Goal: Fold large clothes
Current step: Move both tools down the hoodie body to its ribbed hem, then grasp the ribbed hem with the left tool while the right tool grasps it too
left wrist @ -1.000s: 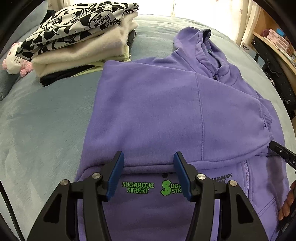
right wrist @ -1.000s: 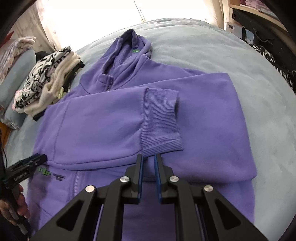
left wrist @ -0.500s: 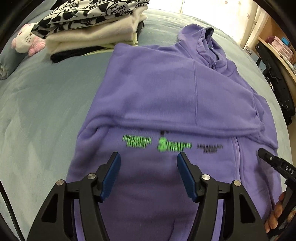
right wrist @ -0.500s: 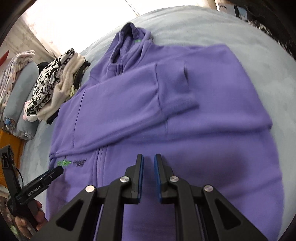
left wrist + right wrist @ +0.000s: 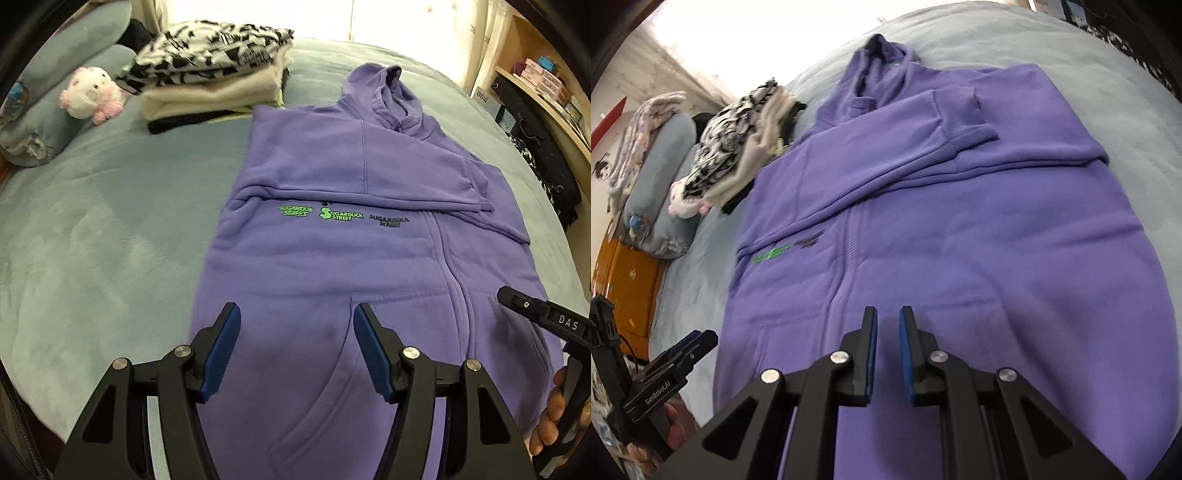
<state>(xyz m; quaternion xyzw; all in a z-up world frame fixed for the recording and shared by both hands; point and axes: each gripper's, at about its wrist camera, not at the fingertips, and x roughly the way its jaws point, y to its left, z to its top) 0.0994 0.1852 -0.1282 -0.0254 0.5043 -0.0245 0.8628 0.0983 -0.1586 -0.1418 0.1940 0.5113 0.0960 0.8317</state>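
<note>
Hoodie purple, sleeves folded across | left gripper apart | right gripper together, empty

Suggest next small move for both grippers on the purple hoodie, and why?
Probably lower both to the hem nearest the cameras and pinch it. The purple hoodie lies flat on the bed, both sleeves already folded across the chest. The left gripper is open, the right gripper nearly shut; neither holds cloth.
</note>
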